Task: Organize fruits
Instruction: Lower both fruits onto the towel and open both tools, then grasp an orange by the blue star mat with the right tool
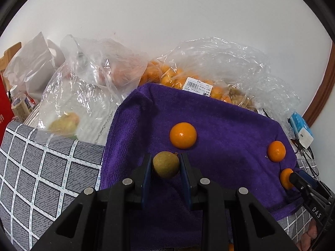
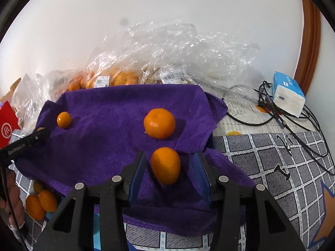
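So far the sorting looks only partly done. In the left wrist view, the left gripper (image 1: 165, 165) has its jaws closed narrow on a small greenish-brown fruit (image 1: 166, 164), held low in the middle of the frame over the purple towel (image 1: 226, 125). Whether the fruit touches the cloth or hangs just above it, I cannot tell. Up and right of it on the towel lies a round orange fruit (image 1: 183, 135), and nearer the right edge a second orange (image 1: 276, 151).

In the right wrist view, the right gripper (image 2: 170, 165) stands with its jaws partly wide around an oval orange fruit (image 2: 166, 165); there is a clear gap on both sides, so the pads do not press on it and the fruit rests on the towel (image 2: 104, 108). That reads as a fruit just set down or about to be taken; the frames do not say which. Above it sits the larger orange (image 2: 159, 123), and at the upper left of the towel a small one (image 2: 64, 119).

A good deal is left, by my judgement. Clear plastic bags (image 1: 209, 67) full of orange fruit lie behind the towel along the top of both views, and another bag (image 1: 69, 104) at the left holds a yellowish-green fruit. A few loose oranges (image 2: 41, 204) lie off the towel on the checked cloth (image 2: 272, 167) at the lower left of the right wrist view. Only a handful of pieces are laid out so far, spaced well apart, with no clear grouping by kind yet.
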The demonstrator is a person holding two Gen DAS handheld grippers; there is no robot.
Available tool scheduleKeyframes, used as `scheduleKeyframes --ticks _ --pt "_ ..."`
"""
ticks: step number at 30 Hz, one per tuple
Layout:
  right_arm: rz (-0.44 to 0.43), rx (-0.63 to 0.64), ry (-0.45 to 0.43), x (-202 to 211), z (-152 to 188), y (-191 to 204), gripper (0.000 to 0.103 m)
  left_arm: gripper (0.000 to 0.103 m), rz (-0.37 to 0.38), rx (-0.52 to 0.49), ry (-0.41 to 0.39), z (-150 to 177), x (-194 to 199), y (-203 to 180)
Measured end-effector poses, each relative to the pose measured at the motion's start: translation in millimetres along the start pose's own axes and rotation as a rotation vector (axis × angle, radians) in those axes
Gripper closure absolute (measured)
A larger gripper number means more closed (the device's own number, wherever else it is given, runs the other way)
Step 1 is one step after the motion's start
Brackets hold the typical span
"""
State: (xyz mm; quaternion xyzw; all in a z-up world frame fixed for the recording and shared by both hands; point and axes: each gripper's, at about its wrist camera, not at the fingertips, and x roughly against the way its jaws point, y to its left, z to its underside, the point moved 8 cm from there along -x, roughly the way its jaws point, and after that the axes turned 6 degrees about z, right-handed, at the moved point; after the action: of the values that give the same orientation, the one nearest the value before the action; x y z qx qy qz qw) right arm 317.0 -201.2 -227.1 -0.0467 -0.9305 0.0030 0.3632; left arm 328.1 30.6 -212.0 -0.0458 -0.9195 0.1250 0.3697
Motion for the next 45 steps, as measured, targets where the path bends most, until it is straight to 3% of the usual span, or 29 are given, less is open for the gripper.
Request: scheduleKeyframes --ticks 8,10,15,19,23,28,36,39,45 --pt "0.070 0.003 -0.066 14 -7 -6 0.056 0.075 0.021 -0.001 -0.025 -3 9 -3" --pt "0.100 -0.001 -0.090 19 -10 -7 0.049 0.071 0.023 -0.010 -0.049 -5 15 -5" --pt "0.069 -0.015 -0.053 27 -12 -7 0.047 0.069 0.035 -0.010 -0.088 -11 25 -7" --pt "0.050 -0.001 -0.035 43 -8 -6 0.046 0.063 0.002 -0.025 -0.131 -17 34 -5" --pt "0.055 0.008 -0.026 61 5 -8 0.044 0.063 -0.010 -0.037 -0.177 -25 50 -5" --pt "0.001 0.020 -0.003 80 30 2 0.044 0.062 -0.010 -0.051 -0.227 -35 76 -12" --pt "-0.106 0.084 0.025 89 65 52 0.050 0.062 -0.043 -0.114 -0.156 6 112 11" --pt "-0.162 0.119 0.060 82 77 78 0.056 0.062 -0.052 -0.095 -0.130 27 117 32" --pt "-0.163 0.129 0.119 62 84 100 0.056 0.062 -0.005 -0.036 -0.112 56 113 53"
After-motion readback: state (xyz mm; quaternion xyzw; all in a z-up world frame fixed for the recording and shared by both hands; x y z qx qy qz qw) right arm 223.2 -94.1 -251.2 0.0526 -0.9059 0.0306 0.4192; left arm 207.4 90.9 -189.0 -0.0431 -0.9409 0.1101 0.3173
